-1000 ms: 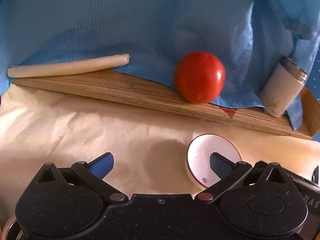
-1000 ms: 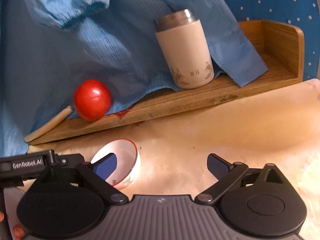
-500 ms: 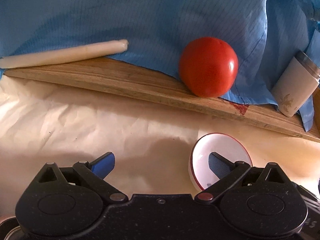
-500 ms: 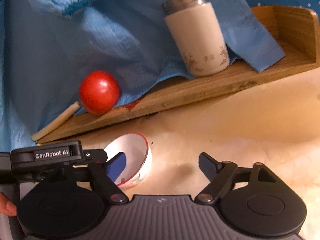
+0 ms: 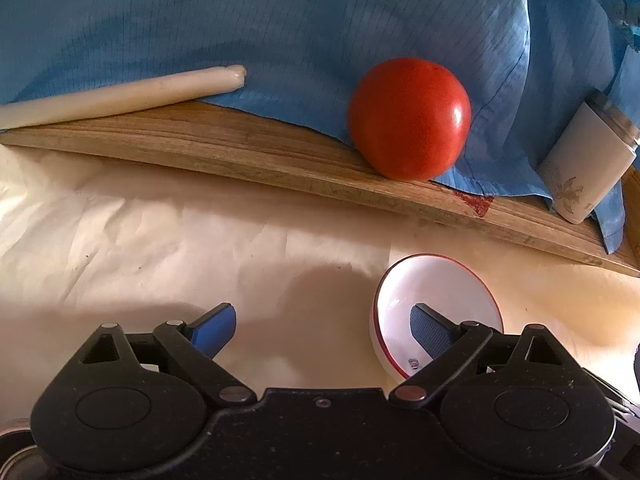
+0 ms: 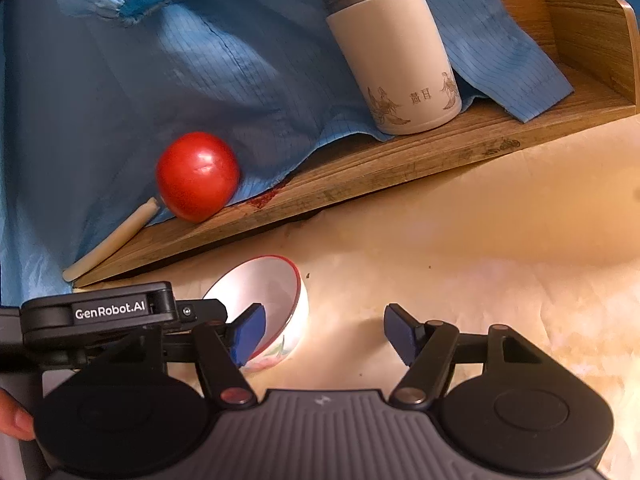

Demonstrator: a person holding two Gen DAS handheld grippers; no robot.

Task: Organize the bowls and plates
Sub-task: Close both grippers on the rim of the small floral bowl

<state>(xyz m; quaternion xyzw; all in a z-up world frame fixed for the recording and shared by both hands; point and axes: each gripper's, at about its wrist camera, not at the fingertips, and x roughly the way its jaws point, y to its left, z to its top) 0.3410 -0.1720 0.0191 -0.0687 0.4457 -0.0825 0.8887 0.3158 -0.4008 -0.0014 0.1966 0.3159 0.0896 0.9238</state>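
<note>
Both grippers converge on the small white bowl (image 6: 262, 308) lying near the tray's (image 6: 400, 164) front edge. Right gripper (image 6: 326, 334), jaws closing, straddles its rim without pressing yet; left gripper (image 5: 322, 330) stands wide, closing slightly. Next, the right should likely finish pinching the rim.

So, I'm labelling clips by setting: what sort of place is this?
Probably a home kitchen or dining table: a red-rimmed bowl on a paper-covered tabletop, with a tomato and a lidded cup on a wooden tray.

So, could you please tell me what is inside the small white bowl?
One blue fingertip of the left tool dips into the bowl; otherwise it looks empty, though that finger covers part of the bottom.
</note>
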